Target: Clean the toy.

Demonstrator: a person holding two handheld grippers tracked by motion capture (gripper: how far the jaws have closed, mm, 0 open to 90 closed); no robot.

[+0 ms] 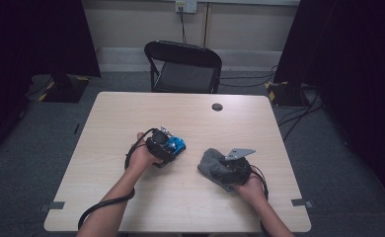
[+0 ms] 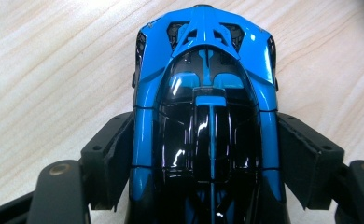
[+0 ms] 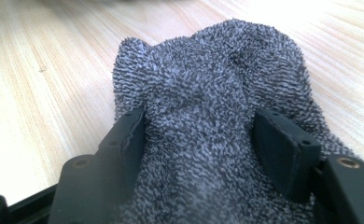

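Forearms come in over the near edge of the pale wooden table (image 1: 131, 106), a gripper in each hand. Left gripper (image 2: 207, 154) has its black pads pressed against both flanks of the glossy blue and black toy car (image 2: 206, 112), pinching it; car and gripper sit left of the table's middle, the car's far end low over the wood. Right gripper (image 3: 203, 140) is clamped on a bunched grey terry cloth (image 3: 217, 88), pads sunk into the pile, the cloth lying right of centre, nearer the near edge, well apart from the car.
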